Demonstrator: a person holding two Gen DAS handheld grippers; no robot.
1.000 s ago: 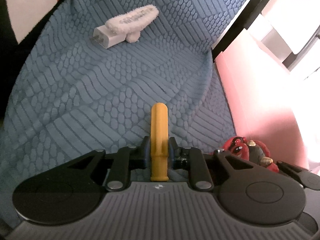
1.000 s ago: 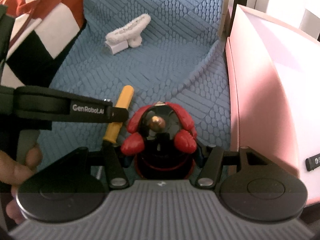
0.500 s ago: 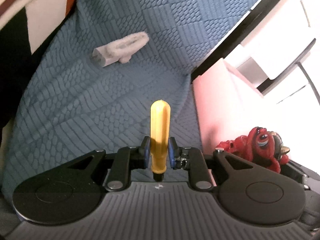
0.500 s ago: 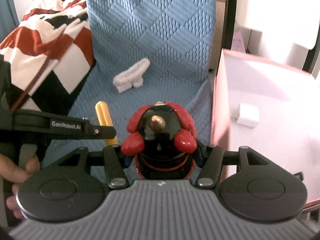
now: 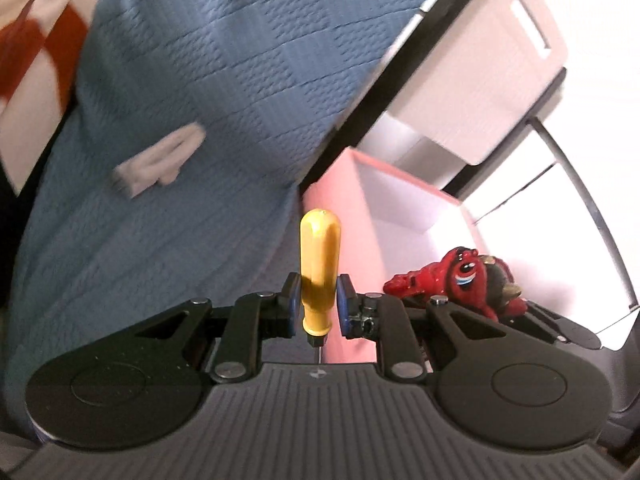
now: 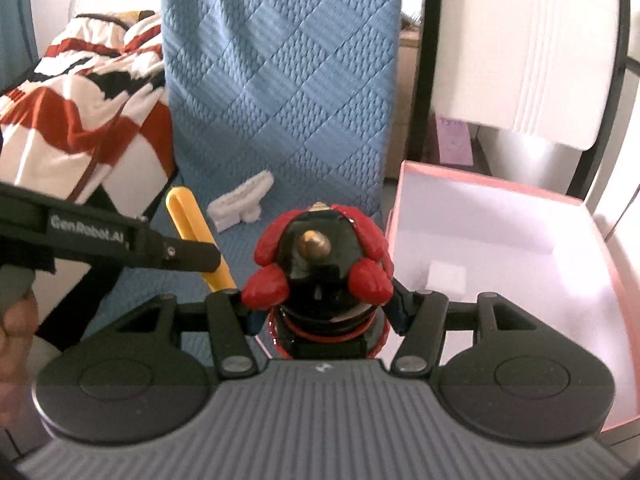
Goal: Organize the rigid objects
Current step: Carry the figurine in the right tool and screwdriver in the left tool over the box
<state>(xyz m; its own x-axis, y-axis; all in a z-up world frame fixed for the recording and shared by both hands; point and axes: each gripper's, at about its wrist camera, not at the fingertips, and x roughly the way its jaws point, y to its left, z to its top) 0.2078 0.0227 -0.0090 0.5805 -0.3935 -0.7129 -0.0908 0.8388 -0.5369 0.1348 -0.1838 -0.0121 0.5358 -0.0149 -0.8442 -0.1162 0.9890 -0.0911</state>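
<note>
Right gripper (image 6: 320, 300), clamped on the red-and-black toy figure (image 6: 320, 256), was nearer the open pink box (image 6: 500, 240), which lay to its right; left gripper (image 5: 318, 304) clamped the yellow-handled screwdriver (image 5: 320, 268).

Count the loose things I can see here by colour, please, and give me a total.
Yellow: 1, the screwdriver held in the left gripper.
Red and black: 1, the toy figure held in the right gripper.
White: 3, the fuzzy hair clip and charger plug on the blue mat, and a small block inside the pink box.
Total: 5
</note>
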